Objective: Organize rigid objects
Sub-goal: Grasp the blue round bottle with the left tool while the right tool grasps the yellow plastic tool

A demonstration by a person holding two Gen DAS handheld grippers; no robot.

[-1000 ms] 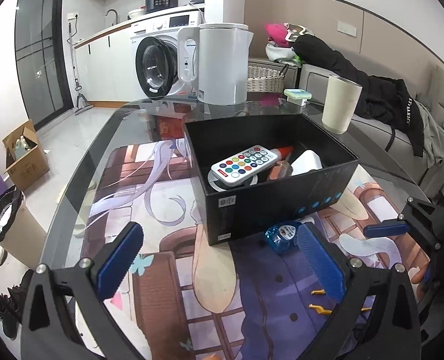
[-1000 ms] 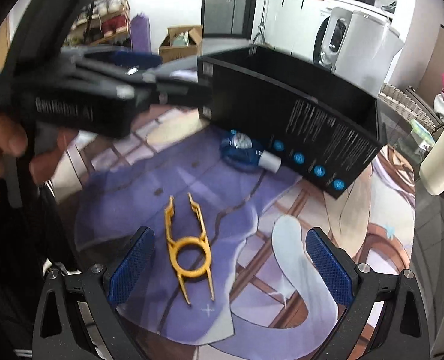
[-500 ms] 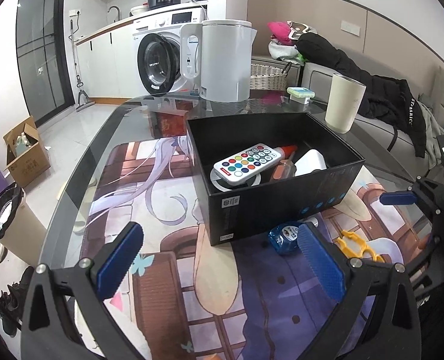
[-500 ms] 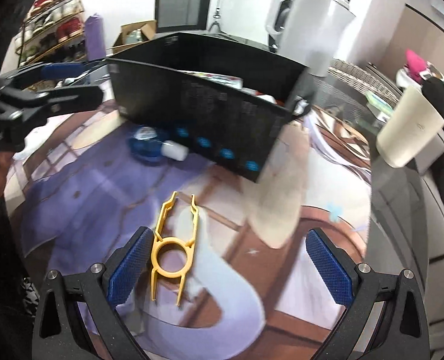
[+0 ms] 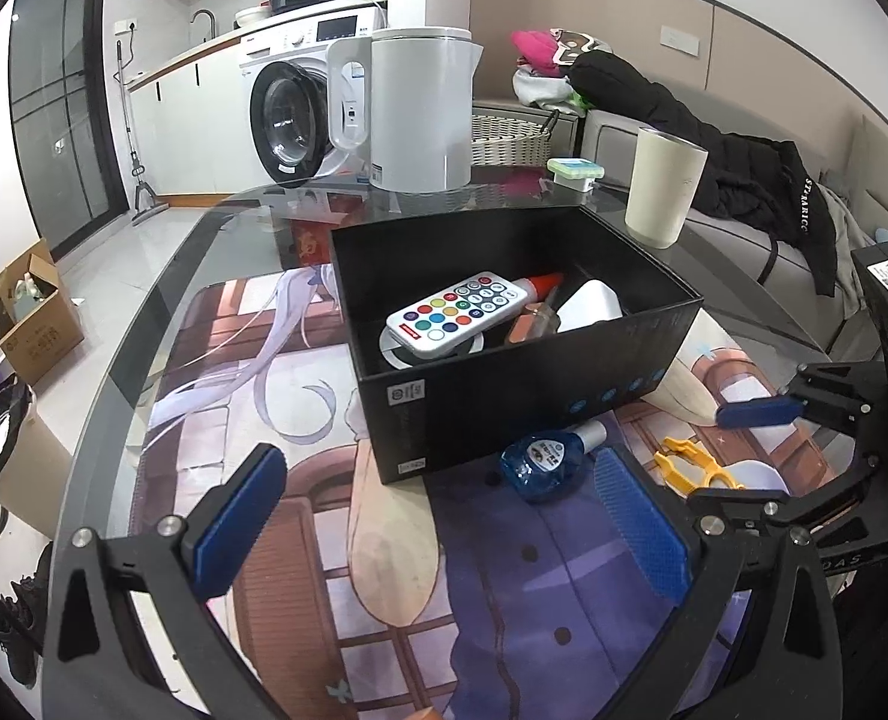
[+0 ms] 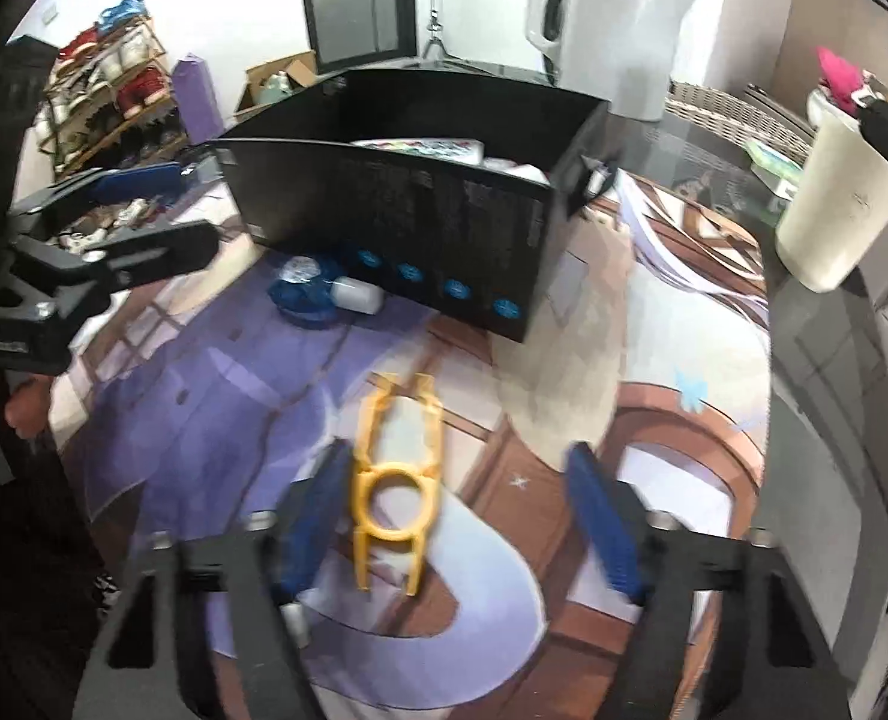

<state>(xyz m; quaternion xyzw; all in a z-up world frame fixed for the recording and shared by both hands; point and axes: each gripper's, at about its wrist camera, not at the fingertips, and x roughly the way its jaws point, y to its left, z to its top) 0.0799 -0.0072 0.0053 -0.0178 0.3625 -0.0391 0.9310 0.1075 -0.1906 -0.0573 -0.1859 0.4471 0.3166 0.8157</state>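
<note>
Inside the black box a remote and other items already lie — but the yellow clip and blue bottle remain on the surface, the right gripper fingers apart around the clip, the left gripper open and empty.

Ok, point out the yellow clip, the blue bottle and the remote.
yellow clip [image 6: 397, 483], right wrist view, its centre ring.
blue bottle [image 5: 543, 461], left wrist view, its round body.
remote [image 5: 456, 313], left wrist view, its button face.
</note>
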